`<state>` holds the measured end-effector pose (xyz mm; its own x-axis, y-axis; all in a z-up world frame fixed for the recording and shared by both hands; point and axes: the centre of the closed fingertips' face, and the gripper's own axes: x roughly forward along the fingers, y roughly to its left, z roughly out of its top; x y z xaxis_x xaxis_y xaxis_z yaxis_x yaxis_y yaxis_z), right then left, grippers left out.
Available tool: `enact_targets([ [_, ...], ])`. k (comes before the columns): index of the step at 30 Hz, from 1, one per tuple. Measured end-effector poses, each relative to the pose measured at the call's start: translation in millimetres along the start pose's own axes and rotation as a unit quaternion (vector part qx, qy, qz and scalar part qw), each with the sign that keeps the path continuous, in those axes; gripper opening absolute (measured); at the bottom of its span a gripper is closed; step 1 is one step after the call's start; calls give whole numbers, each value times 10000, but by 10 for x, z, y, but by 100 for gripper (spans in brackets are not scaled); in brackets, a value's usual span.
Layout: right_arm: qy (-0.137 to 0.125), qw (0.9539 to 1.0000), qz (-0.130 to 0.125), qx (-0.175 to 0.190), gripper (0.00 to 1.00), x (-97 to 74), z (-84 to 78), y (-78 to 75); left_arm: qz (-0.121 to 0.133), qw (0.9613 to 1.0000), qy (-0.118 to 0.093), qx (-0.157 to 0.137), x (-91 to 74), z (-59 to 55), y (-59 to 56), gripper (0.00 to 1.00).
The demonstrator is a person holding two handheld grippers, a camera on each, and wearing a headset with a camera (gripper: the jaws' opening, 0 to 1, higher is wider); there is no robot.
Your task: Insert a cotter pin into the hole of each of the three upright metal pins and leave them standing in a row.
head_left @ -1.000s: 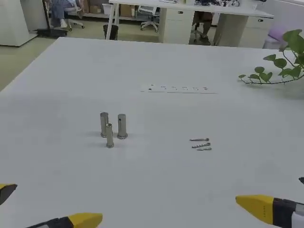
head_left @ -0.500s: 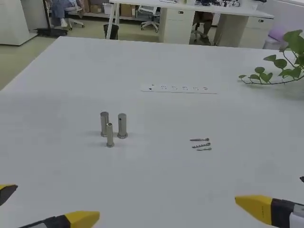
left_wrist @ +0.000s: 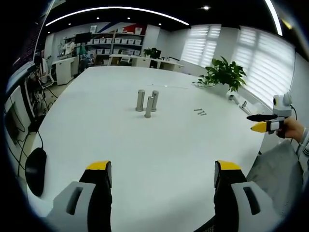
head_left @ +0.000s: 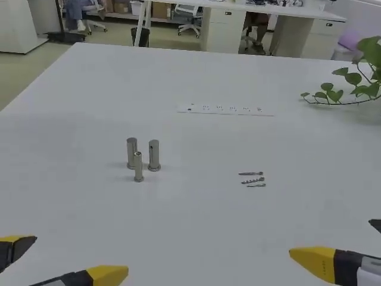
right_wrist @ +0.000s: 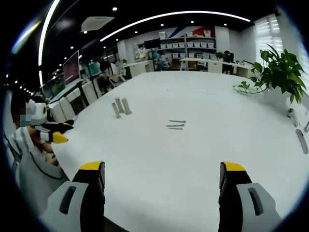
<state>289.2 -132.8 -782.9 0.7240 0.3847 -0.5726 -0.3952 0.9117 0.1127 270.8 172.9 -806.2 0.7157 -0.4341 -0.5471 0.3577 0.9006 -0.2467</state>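
Left claw (left_wrist: 161, 169): released, jaws wide apart and holding nothing, low at the near edge of the bench (head_left: 196, 232), well apart from the work.
Right claw (right_wrist: 162, 166): likewise released and empty, by the bench's near edge on the other side.
Metal pins (head_left: 138, 167): three, upright, bunched in a tight triangle left of centre rather than in a row; two stand behind, and one stands just in front between them.
Cotter pins (head_left: 252, 180): three, lying flat and just beside one another, to the right of the metal pins and well apart from them.
Step in hand: none begun, by my reading; no cotter pin sits in any upright.
Risk, pick-up: the cotter pins are thin and flat against the bench, so a claw may slide off one. It may also close on two at once, since they lie so near each other.
Risk, toppling: the uprights stand so close that an open jaw coming around one could knock its neighbours over.
Risk, threading: the cross-holes look small. A slightly tilted cotter pin would likely push the upright over instead of entering, unless the other claw steadies it.
Risk, finish: the triangle has to be spread into a row, and each shift invites a tip.
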Motion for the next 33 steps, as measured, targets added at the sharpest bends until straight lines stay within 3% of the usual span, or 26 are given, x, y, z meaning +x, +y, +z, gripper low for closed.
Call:
enact_targets([
  [5, -55, 9999, 43, 114, 100, 17, 23, -11, -9, 10000, 6, -70, 46, 45, 33, 85],
  [17, 14, 10000, -39, 76, 100, 62, 7, -74, 11, 9998, -73, 190, 211, 312, 107, 84],
  [33, 40, 9998, -40, 170, 100, 54, -16, -90, -52, 9987, -75, 494, 404, 540, 138, 84],
])
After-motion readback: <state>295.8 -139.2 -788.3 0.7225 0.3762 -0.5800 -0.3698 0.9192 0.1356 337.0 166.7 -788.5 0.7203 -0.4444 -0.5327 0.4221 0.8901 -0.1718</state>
